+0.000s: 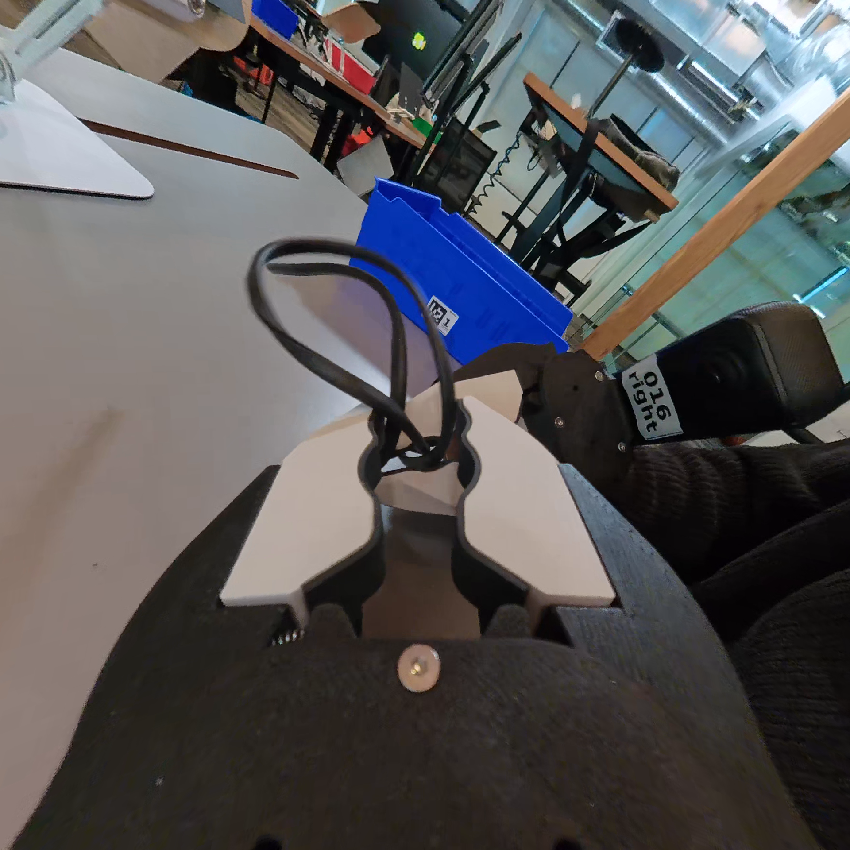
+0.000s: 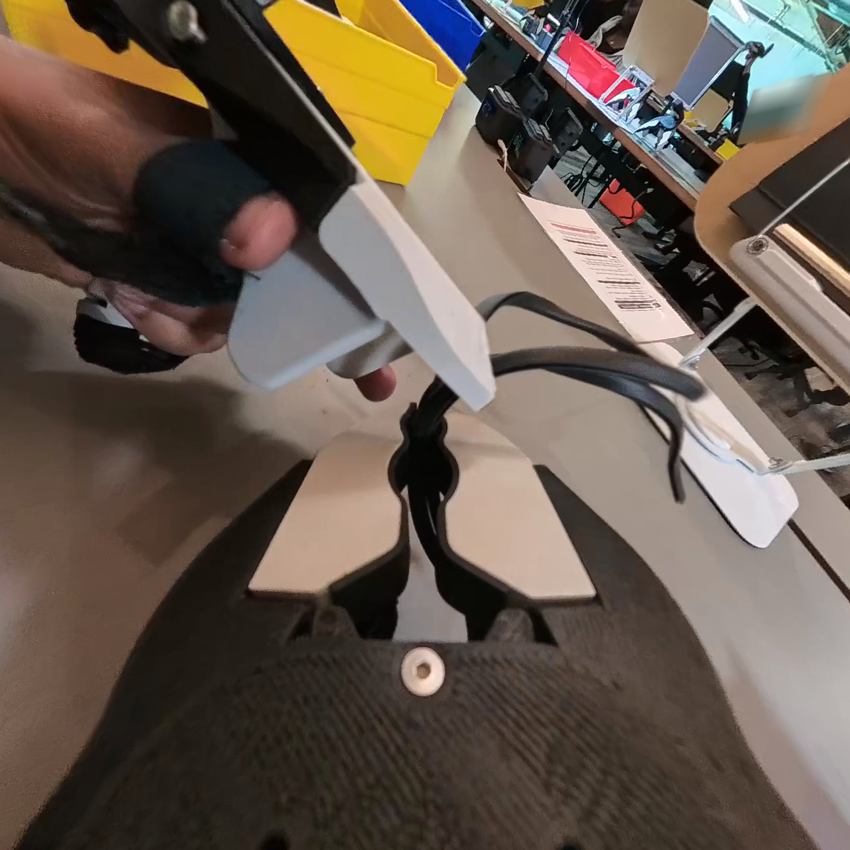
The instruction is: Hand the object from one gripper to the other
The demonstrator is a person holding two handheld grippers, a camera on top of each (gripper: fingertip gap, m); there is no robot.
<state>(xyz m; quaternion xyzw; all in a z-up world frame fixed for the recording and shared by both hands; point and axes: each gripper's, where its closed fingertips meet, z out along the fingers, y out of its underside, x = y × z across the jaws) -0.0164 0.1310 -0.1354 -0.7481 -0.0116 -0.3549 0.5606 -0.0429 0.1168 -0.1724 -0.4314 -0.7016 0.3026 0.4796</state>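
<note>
Here the black cable (image 1: 349, 322) is bundled into loops, and its gathered middle sits between the fingertips of both grippers, so the knot itself is mostly hidden. In the left wrist view the left gripper (image 1: 421, 441) has its white fingers drawn close around the bundle, with the loops rising above and beyond the tips; the exact contact is hard to make out behind the strands. The right gripper (image 1: 478, 404) enters from the right of those tips, its fingers partly covered by the left ones, its black body (image 1: 584, 404) cut off by a dark sleeve (image 1: 717, 496).

In the right wrist view the right gripper (image 2: 425, 441) pinches the bundle, fingers pressed against the strands that run down between them. The left gripper (image 2: 441, 368) comes in from above-left of the tips, blurred, held by a hand (image 2: 152, 257) in a fingerless black glove; whether it bears on the cable there is unclear.

Beyond the left fingertips a blue bin (image 1: 464, 285) rests on the grey table (image 1: 115, 368), its inside unseen. Only the right view shows yellow bins (image 2: 368, 106) far past the fingers, their contents not visible, and a printed sheet (image 2: 607, 267).
</note>
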